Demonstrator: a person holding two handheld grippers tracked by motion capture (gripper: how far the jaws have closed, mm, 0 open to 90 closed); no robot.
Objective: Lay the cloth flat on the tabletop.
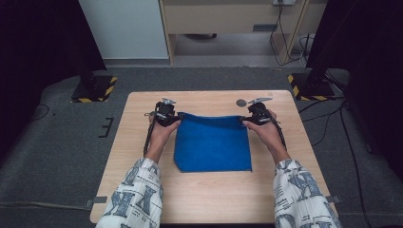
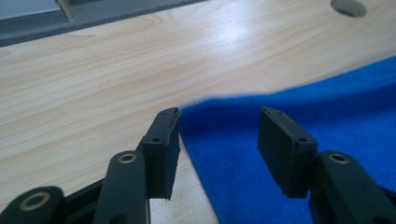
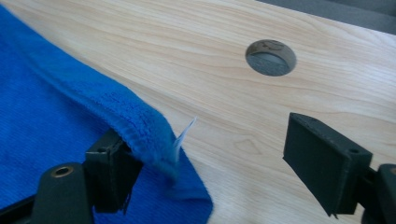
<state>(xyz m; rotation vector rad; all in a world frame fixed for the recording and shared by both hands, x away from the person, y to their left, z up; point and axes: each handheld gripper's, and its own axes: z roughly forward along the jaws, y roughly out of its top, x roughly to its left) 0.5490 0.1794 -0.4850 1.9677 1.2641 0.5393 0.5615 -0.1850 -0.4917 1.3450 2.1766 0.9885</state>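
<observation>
Nearest the camera, two patterned sleeves (image 1: pixel 138 199) entering from the bottom edge of the high view. Just beyond, blue cloth (image 1: pixel 212 142) folded flat on the wooden table (image 1: pixel 142 190), roughly centred, near edge towards the person. At the cloth's far left corner, left gripper (image 1: pixel 177 118), jaws parted, cloth corner (image 2: pixel 201 105) lying between the pads without being pressed. At the far right corner, right gripper (image 1: pixel 243 121), jaws standing wide; thick cloth edge (image 3: pixel 140 126) draped over one pad, small white tag (image 3: pixel 184 133) sticking up beside it, other pad well clear over bare wood. Nothing clamped. Farther off, round hole (image 1: pixel 241 102) in the tabletop near the right gripper. Beyond the table, grey carpet (image 1: pixel 62 137).
</observation>
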